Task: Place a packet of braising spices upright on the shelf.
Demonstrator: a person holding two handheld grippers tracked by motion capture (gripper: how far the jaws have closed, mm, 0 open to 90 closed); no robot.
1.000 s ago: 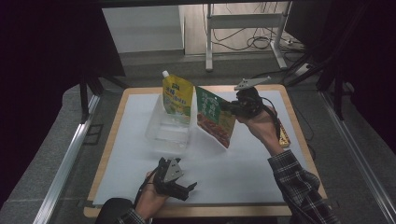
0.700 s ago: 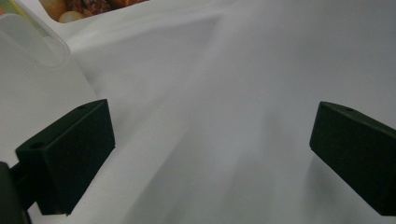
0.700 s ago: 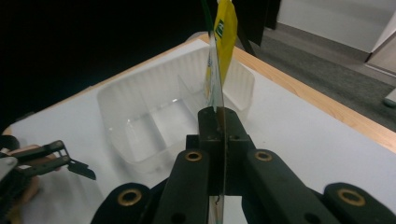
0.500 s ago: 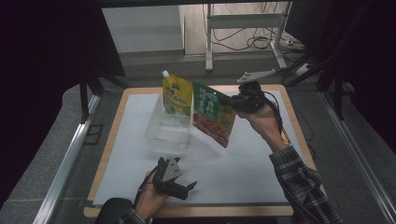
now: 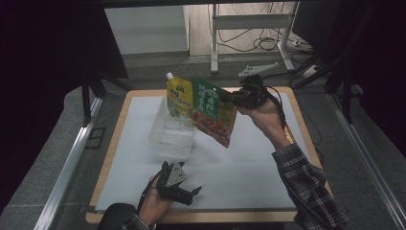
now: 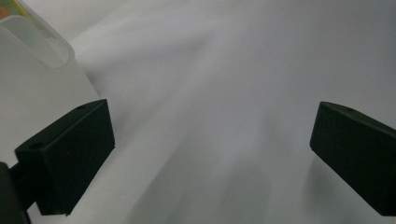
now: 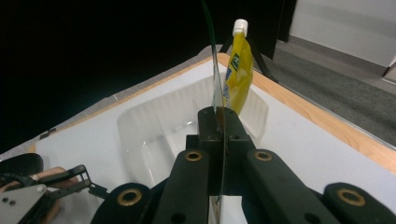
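My right gripper (image 5: 234,98) is shut on the edge of a green printed pouch (image 5: 213,112), which hangs in the air over the right rim of a clear plastic tub (image 5: 170,136). In the right gripper view the pouch (image 7: 215,79) shows edge-on between the closed jaws (image 7: 219,116). A yellow spouted pouch (image 5: 178,96) stands upright in the tub, against its far wall (image 7: 239,70). My left gripper (image 5: 191,194) rests low near the table's front edge, open with nothing between its jaws (image 6: 210,144). The tub's corner (image 6: 32,60) lies just to its left.
A white mat (image 5: 239,163) covers a wooden board (image 5: 301,129) with bare room right of and in front of the tub. Dark floor, a metal rail (image 5: 67,163) and table legs with cables (image 5: 249,43) surround the board.
The right gripper has lifted the green pouch a little higher and slightly toward the tub. The left gripper has stayed where it was.
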